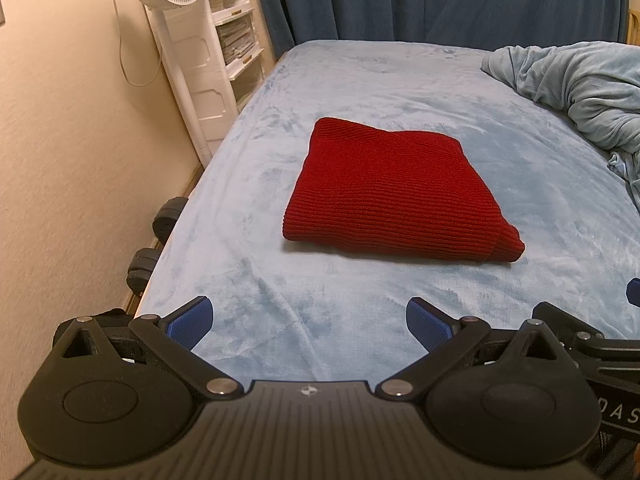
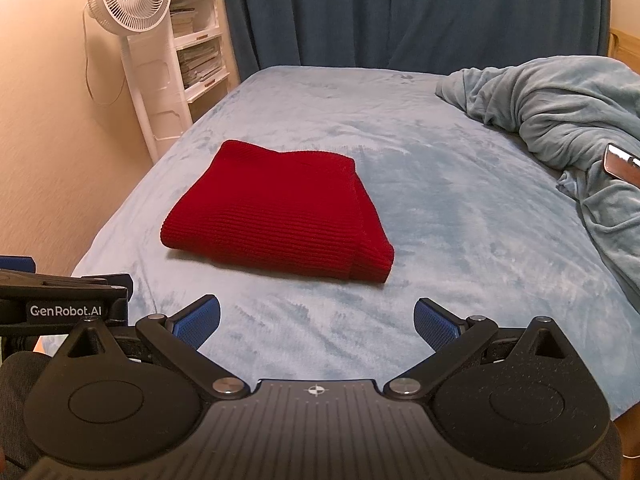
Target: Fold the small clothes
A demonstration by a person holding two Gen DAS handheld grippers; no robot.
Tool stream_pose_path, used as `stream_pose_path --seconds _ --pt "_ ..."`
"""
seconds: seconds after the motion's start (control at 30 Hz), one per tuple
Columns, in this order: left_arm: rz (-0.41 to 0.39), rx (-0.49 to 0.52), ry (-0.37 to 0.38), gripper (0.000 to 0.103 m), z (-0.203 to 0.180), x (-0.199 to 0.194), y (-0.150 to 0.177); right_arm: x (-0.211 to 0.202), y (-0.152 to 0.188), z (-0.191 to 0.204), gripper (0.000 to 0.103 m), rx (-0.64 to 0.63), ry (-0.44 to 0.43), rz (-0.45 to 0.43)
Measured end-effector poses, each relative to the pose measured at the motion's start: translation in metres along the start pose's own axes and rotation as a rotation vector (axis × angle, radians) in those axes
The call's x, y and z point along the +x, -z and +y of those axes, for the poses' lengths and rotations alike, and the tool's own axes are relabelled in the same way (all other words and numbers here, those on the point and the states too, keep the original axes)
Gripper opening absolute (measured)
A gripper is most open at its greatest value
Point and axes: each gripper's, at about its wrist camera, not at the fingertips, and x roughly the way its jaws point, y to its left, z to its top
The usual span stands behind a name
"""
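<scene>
Item: our left gripper (image 1: 308, 322) and right gripper (image 2: 316, 322), jaws spread wide, empty, well short of the red knit garment (image 1: 394, 194). It lies folded in a compact rectangle mid-bed (image 1: 360, 80); we judge folding finished. Right view alone shows a shiny object (image 2: 620, 164) on the crumpled blanket (image 2: 560, 108).

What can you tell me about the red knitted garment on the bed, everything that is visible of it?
The red knitted garment is a deep red ribbed knit, thick and soft by its look. It is folded into a compact, roughly square bundle of several layers, with a rounded fold along its near edge and layered edges on its right side. It lies flat on the light blue bed cover, about in the middle. Nothing else touches it: the left gripper and the right gripper are both open and short of it.
</scene>
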Motion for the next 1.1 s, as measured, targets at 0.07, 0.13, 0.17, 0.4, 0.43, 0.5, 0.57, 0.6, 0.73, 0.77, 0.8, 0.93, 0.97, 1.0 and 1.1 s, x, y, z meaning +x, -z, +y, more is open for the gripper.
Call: stream_pose_path --seconds 0.07,0.13,0.17,0.4,0.43,0.5,0.57,0.6,0.73,0.77,0.8,0.93,0.97,1.0,1.1 --pt "0.000 0.000 0.000 0.103 -0.0001 0.0000 0.0000 0.0001 0.0000 0.0000 0.102 0.000 -0.001 0.001" --pt "0.000 0.000 -0.001 0.103 -0.0002 0.0000 0.0000 0.0007 0.0002 -0.0002 0.102 -0.001 -0.003 0.002" --pt "0.001 0.001 -0.001 0.103 -0.0002 -0.0002 0.0004 0.0009 0.0005 -0.0003 0.102 -0.002 -0.003 0.003" --pt "0.007 0.002 -0.005 0.103 0.0014 0.0017 0.0015 0.0009 0.0005 0.0002 0.102 -0.004 -0.003 0.005" --pt "0.008 0.001 -0.005 0.103 0.0018 0.0019 0.0015 0.0011 0.0008 0.0001 0.102 -0.004 -0.003 0.006" --pt "0.008 0.002 -0.005 0.103 0.0016 0.0021 0.0016 0.0011 0.0008 0.0000 0.102 -0.004 -0.004 0.006" --pt "0.008 0.002 -0.006 0.103 0.0011 0.0020 0.0015 0.0011 0.0009 0.0001 0.102 -0.004 -0.004 0.005" --pt "0.008 0.002 -0.005 0.103 0.0013 0.0021 0.0015 0.0010 0.0007 0.0001 0.102 -0.004 -0.004 0.005" --pt "0.009 0.003 -0.006 0.103 0.0013 0.0022 0.0016 0.0012 0.0014 0.0009 0.102 -0.007 -0.005 0.007" --pt "0.009 0.002 -0.007 0.103 0.0008 0.0020 0.0015 0.0014 0.0018 0.0010 0.102 -0.008 -0.006 0.007" --pt "0.010 0.003 -0.007 0.103 0.0003 0.0023 0.0012 0.0016 0.0021 0.0010 0.102 -0.009 -0.007 0.008" --pt "0.012 0.004 -0.017 0.103 0.0019 0.0032 0.0019 0.0026 0.0017 0.0005 0.102 -0.010 -0.008 0.009" --pt "0.010 0.006 -0.021 0.103 0.0009 0.0037 0.0020 0.0027 0.0018 0.0005 0.102 -0.010 -0.008 0.010" --pt "0.006 0.010 -0.024 0.103 0.0008 0.0038 0.0024 0.0026 0.0018 0.0006 0.102 -0.009 -0.009 0.010" --pt "0.009 0.017 -0.029 0.103 0.0002 0.0048 0.0035 0.0033 0.0018 0.0010 0.102 -0.013 -0.011 0.010"
